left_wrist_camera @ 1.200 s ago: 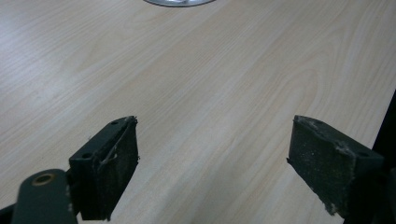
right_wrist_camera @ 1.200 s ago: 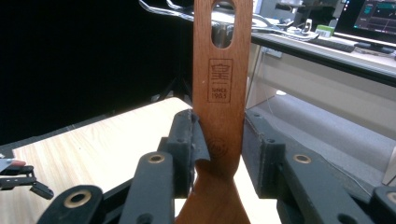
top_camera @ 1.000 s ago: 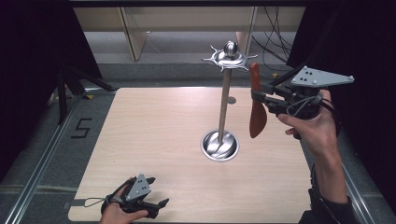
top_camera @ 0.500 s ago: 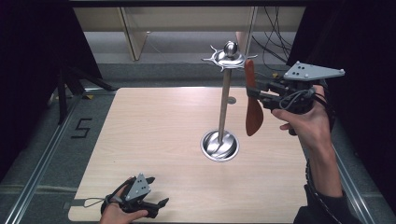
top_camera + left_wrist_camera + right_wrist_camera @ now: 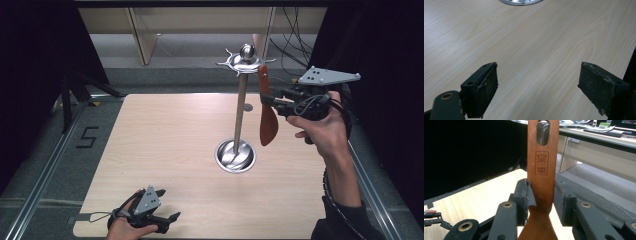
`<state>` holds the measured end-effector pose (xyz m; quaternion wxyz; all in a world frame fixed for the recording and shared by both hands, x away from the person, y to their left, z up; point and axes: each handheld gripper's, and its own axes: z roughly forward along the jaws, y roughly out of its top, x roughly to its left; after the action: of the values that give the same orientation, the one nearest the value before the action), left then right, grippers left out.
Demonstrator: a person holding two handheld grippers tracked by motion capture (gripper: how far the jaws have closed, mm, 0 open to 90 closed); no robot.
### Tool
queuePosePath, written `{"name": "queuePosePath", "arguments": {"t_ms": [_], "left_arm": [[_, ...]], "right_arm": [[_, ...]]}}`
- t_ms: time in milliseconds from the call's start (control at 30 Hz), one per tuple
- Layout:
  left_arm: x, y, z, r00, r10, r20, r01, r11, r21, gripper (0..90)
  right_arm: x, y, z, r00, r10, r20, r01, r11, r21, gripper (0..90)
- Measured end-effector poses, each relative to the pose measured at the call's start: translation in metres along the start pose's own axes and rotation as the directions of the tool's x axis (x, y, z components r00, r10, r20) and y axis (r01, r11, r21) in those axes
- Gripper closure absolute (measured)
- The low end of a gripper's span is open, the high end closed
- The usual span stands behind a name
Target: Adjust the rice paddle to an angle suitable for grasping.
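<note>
A wooden spatula (image 5: 268, 125) hangs blade down, and my right gripper (image 5: 268, 98) is shut on its handle just right of the metal stand (image 5: 240, 110). The handle's upper end sits close under the stand's hooked crown (image 5: 245, 61). In the right gripper view both pads clamp the spatula (image 5: 541, 170) in my right gripper (image 5: 540, 202), and shiny metal shows through the handle's slot. My left gripper (image 5: 172, 219) rests low at the table's front edge, open, with bare wood between its jaws (image 5: 539, 90).
The stand's round base (image 5: 235, 156) sits mid-table, and its rim (image 5: 519, 1) shows at the top of the left gripper view. The wooden table (image 5: 165, 150) ends in dark floor on both sides. Cables (image 5: 290, 45) and pale furniture lie beyond the far edge.
My right gripper has carried the spatula slightly left, bringing its handle end nearer the stand's top. The left gripper has stayed where it was.
</note>
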<state>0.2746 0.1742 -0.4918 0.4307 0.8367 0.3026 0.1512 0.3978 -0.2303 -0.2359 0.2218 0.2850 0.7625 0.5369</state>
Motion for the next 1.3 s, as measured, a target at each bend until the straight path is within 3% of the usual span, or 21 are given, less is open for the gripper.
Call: {"name": "queuePosePath", "arguments": {"t_ms": [67,100,267,367,433,467,500,600,667,700,800,833,933,1100,1133,1200,1300], "left_arm": [[0.002,0.0,-0.001,0.9998,0.018,-0.001,-0.018,0.9995,0.025,15.1],[0.001,0.0,0.0,1.0,0.009,0.001,-0.009,0.9999,0.006,15.1],[0.001,0.0,-0.001,1.0,0.006,0.004,-0.007,0.9999,0.014,15.1],[0.002,0.0,-0.001,0.9994,0.033,-0.009,-0.033,0.9991,0.026,15.1],[0.002,0.0,-0.001,0.9994,0.033,-0.004,-0.033,0.9992,0.024,15.1],[0.003,0.001,-0.001,0.9984,0.056,-0.005,-0.056,0.9981,0.027,15.1],[0.001,0.0,-0.001,0.9996,0.029,-0.005,-0.029,0.9992,0.028,15.1],[0.002,0.0,-0.001,0.9995,0.03,-0.005,-0.03,0.9993,0.024,15.2],[0.003,0.0,-0.001,0.9984,0.056,-0.004,-0.055,0.9981,0.025,15.1],[0.001,0.0,0.0,0.9996,0.027,0.001,-0.027,0.9993,0.026,15.2],[0.001,0.0,0.0,0.9996,0.029,0.001,-0.029,0.9992,0.026,15.2],[0.001,0.0,-0.001,0.9997,0.026,0.0,-0.026,0.9993,0.026,15.2],[0.002,0.0,-0.001,0.9993,0.038,-0.005,-0.038,0.9988,0.03,15.2],[0.001,0.0,0.0,0.9996,0.026,0.0,-0.026,0.9993,0.025,15.2],[0.002,0.0,0.0,0.999,0.044,-0.007,-0.044,0.9987,0.025,15.2],[0.002,0.0,0.0,0.9995,0.031,-0.006,-0.031,0.9991,0.03,15.3],[0.002,0.0,0.0,0.9991,0.041,-0.009,-0.041,0.9989,0.025,15.3]], "right_arm": [[0.0,0.0,0.0,1.0,-0.005,-0.001,0.005,1.0,-0.001,67.0],[0.0,-0.001,0.0,1.0,0.003,-0.001,-0.003,1.0,-0.001,67.0],[0.001,-0.003,0.002,1.0,0.005,-0.003,-0.005,1.0,-0.007,66.9],[0.002,-0.004,0.002,0.9997,0.024,-0.009,-0.024,1.0,-0.012,66.8],[0.0,-0.005,0.003,0.9999,0.01,-0.012,-0.01,1.0,-0.023,66.8],[0.0,-0.005,0.003,0.9999,0.006,-0.01,-0.007,1.0,-0.025,66.8],[0.001,-0.006,0.004,0.9997,0.019,-0.016,-0.019,0.999,-0.028,66.8],[0.0,-0.007,0.004,0.9996,0.021,-0.019,-0.022,0.999,-0.03,66.6],[0.001,-0.008,0.005,0.9993,0.035,-0.016,-0.036,0.999,-0.038,66.4],[0.0,-0.009,0.006,0.9991,0.031,-0.031,-0.032,0.999,-0.043,65.8],[-0.001,-0.01,0.007,0.9993,0.03,-0.021,-0.031,0.998,-0.048,65.1],[0.0,-0.011,0.007,0.9985,0.05,-0.023,-0.051,0.997,-0.054,63.5],[-0.001,-0.012,0.007,0.999,0.036,-0.026,-0.037,0.997,-0.068,60.1],[0.0,-0.018,0.001,0.9977,0.067,-0.013,-0.068,0.994,-0.083,50.4],[0.0,-0.018,0.001,0.9977,0.067,-0.013,-0.068,0.994,-0.083,50.4],[0.002,-0.021,-0.002,0.9961,0.087,-0.011,-0.088,0.991,-0.097,46.3],[0.005,-0.024,-0.006,0.9972,0.075,-0.004,-0.075,0.994,-0.084,42.3]]}}
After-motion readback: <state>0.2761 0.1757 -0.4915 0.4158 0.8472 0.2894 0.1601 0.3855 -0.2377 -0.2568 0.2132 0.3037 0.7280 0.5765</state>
